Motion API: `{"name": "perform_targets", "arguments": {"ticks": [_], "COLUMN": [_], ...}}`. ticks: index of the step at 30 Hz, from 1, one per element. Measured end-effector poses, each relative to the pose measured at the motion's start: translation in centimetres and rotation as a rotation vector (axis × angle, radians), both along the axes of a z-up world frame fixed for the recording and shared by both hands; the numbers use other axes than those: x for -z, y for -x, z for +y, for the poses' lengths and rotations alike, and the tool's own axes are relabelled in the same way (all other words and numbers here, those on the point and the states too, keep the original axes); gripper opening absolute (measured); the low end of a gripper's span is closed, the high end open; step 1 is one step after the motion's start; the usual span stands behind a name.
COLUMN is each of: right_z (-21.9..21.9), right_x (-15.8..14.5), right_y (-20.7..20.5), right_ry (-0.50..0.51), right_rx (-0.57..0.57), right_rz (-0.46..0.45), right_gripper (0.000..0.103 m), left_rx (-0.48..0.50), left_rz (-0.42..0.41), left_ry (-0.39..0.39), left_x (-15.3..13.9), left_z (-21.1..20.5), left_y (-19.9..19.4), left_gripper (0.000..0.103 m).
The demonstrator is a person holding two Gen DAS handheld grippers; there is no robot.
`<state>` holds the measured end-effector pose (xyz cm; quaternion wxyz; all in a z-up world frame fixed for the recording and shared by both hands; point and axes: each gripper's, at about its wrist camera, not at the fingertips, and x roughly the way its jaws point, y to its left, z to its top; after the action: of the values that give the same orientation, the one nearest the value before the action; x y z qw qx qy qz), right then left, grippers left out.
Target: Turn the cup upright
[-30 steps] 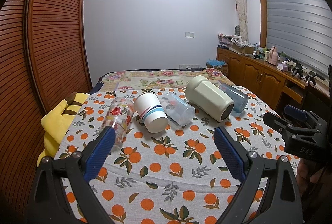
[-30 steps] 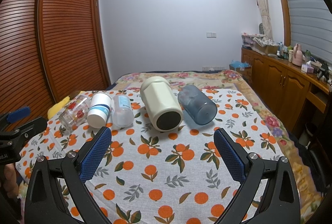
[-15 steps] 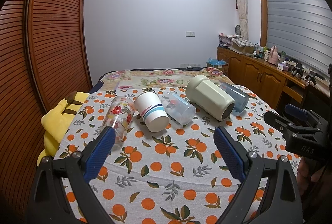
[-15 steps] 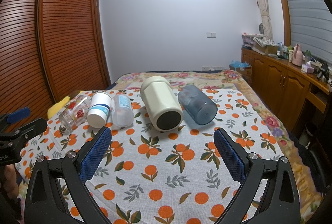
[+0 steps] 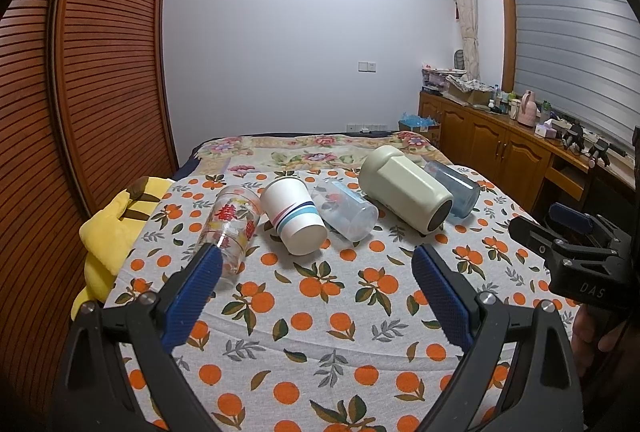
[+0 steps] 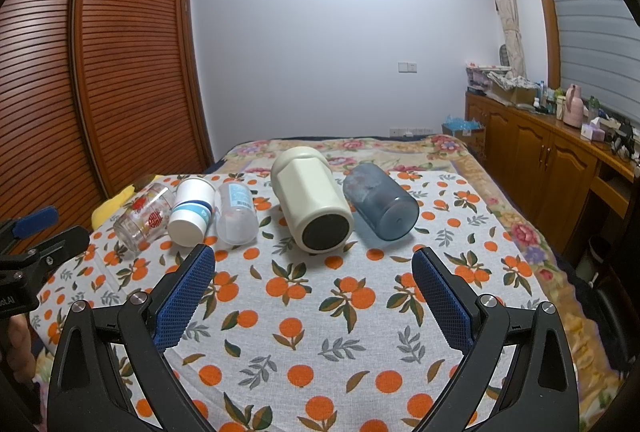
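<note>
Several cups lie on their sides in a row on the orange-print cloth: a clear glass with red print (image 5: 232, 228) (image 6: 144, 218), a white paper cup with blue stripes (image 5: 294, 216) (image 6: 191, 211), a clear plastic cup (image 5: 346, 209) (image 6: 236, 213), a big cream mug (image 5: 406, 197) (image 6: 312, 201) and a blue tumbler (image 5: 454, 185) (image 6: 380, 205). My left gripper (image 5: 316, 294) is open and empty, short of the paper cup. My right gripper (image 6: 314, 290) is open and empty, short of the cream mug.
The orange-print cloth (image 6: 320, 312) covers a bed. A yellow plush toy (image 5: 112, 232) lies at the bed's left edge by the wooden wardrobe (image 5: 80, 91). A wooden sideboard (image 6: 560, 167) with clutter runs along the right wall.
</note>
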<state>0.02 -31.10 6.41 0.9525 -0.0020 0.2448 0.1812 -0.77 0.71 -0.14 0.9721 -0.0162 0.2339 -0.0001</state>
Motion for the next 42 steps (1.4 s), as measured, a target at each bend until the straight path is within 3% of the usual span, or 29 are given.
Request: {"name": "perform_targets", "arguments": {"ticks": [12, 20, 33, 42], "right_z": [-0.1, -0.2, 1.5, 3.1], "right_x": [-0.1, 1.2, 1.4, 1.1], "right_y": [0.1, -0.9, -5.3, -9.0], "right_ry": [0.001, 0.011, 0.041, 0.074], "right_rx": [-0.001, -0.008, -0.090, -0.152], "right_rz": [0.003, 0.040, 0.087, 0.105], "right_gripper": [0.101, 0.101, 0.101, 0.101], "left_rx": [-0.001, -0.009, 0.005, 0.038], "left_rz": [0.006, 0.090, 0.238, 0.341], "left_ry": [-0.001, -0.003, 0.004, 0.026], "left_x": [0.0, 1.5, 3.0, 3.3], "left_z": [0.1, 0.7, 1.8, 2.3], "left_y": [-0.1, -2.0, -8.6, -13.6], "left_gripper": [0.096, 0.096, 0.095, 0.082]}}
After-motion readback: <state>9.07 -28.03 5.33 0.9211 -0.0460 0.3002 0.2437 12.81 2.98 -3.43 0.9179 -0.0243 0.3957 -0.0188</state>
